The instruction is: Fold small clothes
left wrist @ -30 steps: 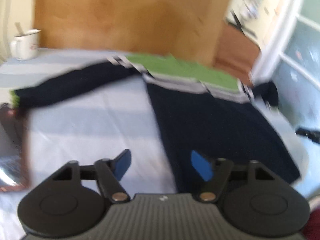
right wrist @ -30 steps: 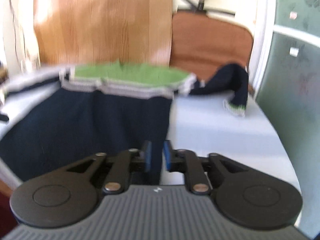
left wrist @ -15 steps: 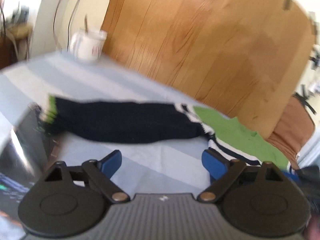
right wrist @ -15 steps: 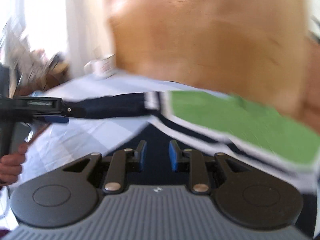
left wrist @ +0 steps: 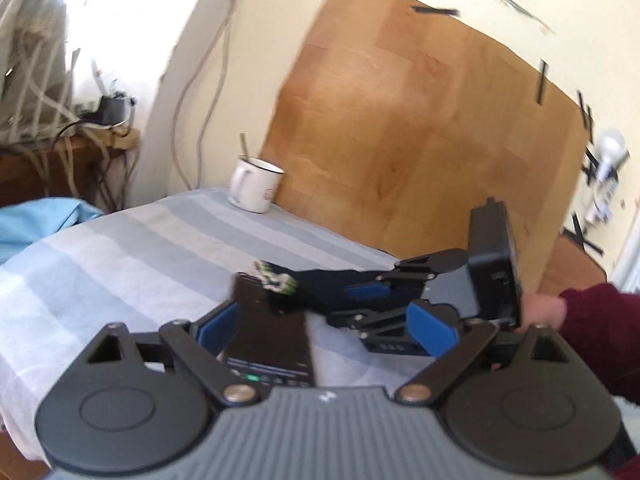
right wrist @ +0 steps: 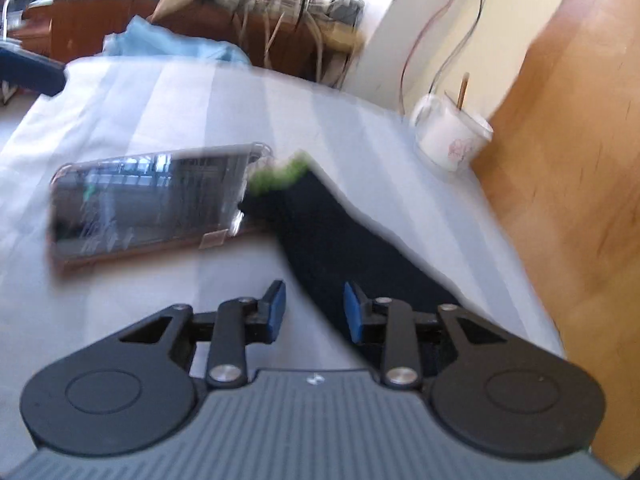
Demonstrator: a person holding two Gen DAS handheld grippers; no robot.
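both blue fingers [left wrist: 218,326] of the left gripper [left wrist: 324,324] stand spread wide with nothing pinched between them, the jaws having just been opening. from the left wrist view, a dark phone [left wrist: 272,344] lies on the striped bedsheet [left wrist: 120,260] between those fingers. past it the navy sleeve [left wrist: 320,284] of the small sweater lies flat, its green-and-white cuff [left wrist: 276,280] resting on the phone's far end. the right gripper [left wrist: 376,300] reaches in from the right with its pads on either side of the sleeve, carried by a hand [left wrist: 540,308] in a maroon sleeve [left wrist: 600,320]. a white mug [left wrist: 256,190] with a stick in it stands near the wooden board [left wrist: 420,140] at the back.

from the right wrist view, the right gripper [right wrist: 314,312] has its jaws parted, just been opening, and the navy sleeve [right wrist: 340,240] runs between the pads; whether they press the cloth i cannot tell through the blur. the green cuff [right wrist: 280,172] touches the corner of the phone [right wrist: 148,200]. the mug [right wrist: 448,140] sits beyond, near the board [right wrist: 560,140].
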